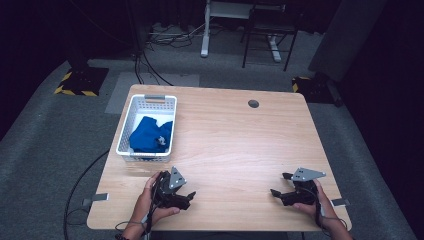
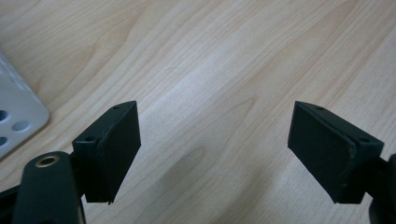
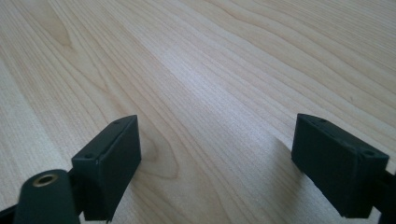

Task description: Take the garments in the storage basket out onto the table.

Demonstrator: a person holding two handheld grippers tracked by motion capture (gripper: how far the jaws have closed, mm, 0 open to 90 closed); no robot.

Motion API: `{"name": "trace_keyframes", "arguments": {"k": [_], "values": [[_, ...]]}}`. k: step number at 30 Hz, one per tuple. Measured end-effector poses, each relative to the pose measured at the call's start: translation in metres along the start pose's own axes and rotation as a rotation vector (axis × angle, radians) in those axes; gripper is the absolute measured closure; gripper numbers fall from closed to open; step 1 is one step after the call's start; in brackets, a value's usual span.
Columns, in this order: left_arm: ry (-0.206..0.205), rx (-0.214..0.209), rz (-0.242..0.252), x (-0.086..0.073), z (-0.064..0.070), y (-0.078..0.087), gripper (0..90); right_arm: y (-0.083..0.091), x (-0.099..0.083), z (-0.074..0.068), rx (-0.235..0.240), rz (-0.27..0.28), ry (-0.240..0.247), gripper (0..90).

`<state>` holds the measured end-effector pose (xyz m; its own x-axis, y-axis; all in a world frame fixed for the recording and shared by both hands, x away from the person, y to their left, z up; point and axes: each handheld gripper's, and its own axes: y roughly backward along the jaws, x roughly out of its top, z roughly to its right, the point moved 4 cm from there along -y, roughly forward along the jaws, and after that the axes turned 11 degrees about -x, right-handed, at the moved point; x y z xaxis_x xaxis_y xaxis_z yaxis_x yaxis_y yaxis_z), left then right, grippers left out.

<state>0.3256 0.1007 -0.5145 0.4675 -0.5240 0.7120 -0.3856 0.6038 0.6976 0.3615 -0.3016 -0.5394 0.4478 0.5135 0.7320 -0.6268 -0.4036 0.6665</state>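
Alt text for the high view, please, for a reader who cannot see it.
A person's hands hold the left gripper and right gripper, both open, low at the near edge of a light wooden table. A white basket holding a crumpled blue cloth sits at the table's far left.

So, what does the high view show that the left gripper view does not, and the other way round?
High view alone: the whole table, the blue cloth lying in the white basket, the right tool, both hands, the grey floor and a chair behind.
Left gripper view alone: a close look between the left tool jaws, which stand wide apart with nothing between them, over bare wood grain.
Both: the wooden table, the left tool, and the basket, of which the left gripper view gets one corner at its left edge.
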Motion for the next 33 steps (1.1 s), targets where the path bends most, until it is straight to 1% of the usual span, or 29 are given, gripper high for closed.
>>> {"name": "trace_keyframes", "arguments": {"k": [1, 3, 7, 10, 18, 33], "values": [[0.002, 0.001, 0.007, 0.001, 0.000, 0.001, 17.5, 0.000, 0.000, 0.000, 0.000, 0.000, 0.000, 16.3], [0.000, 0.010, 0.001, 0.001, 0.000, 0.002, 17.0, 0.000, 0.000, 0.000, 0.000, 0.000, 0.000, 16.3], [-0.006, 0.009, 0.008, 0.003, 0.001, 0.005, 16.9, 0.000, 0.000, 0.000, 0.000, 0.000, 0.000, 16.3], [-0.020, 0.009, 0.009, 0.004, 0.001, 0.010, 17.0, 0.000, 0.000, 0.000, 0.000, 0.000, 0.000, 16.3], [-0.009, 0.035, 0.054, 0.005, -0.004, 0.029, 16.8, 0.000, 0.000, 0.000, 0.000, 0.000, -0.001, 16.3], [-0.008, 0.083, 0.064, 0.003, -0.011, 0.043, 16.5, 0.000, 0.000, 0.000, -0.001, 0.000, -0.002, 16.3]]}}
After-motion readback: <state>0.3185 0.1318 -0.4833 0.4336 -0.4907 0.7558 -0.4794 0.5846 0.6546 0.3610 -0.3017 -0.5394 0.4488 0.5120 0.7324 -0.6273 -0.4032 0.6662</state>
